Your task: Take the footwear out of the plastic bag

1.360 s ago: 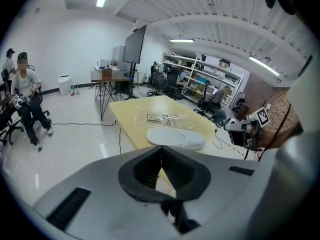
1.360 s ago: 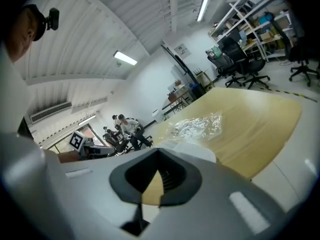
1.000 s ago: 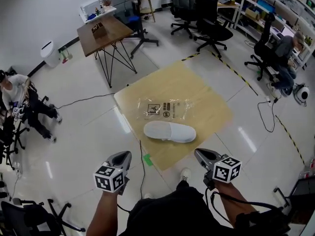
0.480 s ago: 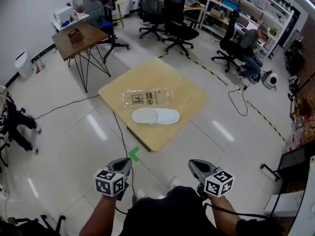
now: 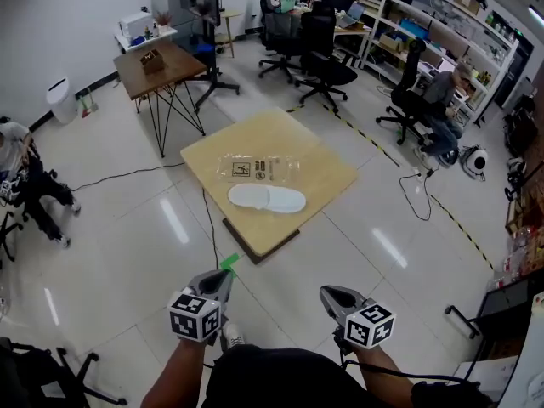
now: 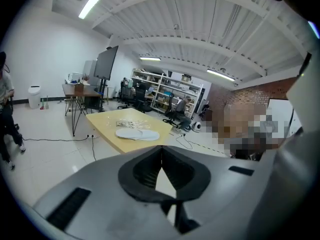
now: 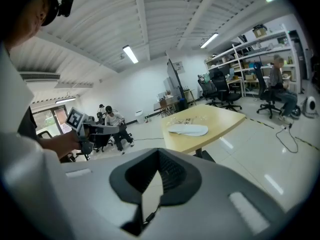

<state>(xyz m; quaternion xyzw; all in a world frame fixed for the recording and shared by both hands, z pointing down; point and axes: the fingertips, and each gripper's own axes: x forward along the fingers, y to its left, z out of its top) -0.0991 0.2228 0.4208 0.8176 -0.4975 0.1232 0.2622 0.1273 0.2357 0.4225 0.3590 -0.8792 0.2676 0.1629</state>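
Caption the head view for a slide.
White slippers lie beside a clear plastic bag on a light wooden table; left gripper and right gripper stand off, jaws shut.

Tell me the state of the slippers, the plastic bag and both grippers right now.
white slippers: out of the bag, flat on the table
plastic bag: lying flat beside them, looks empty
left gripper: shut, empty
right gripper: shut, empty
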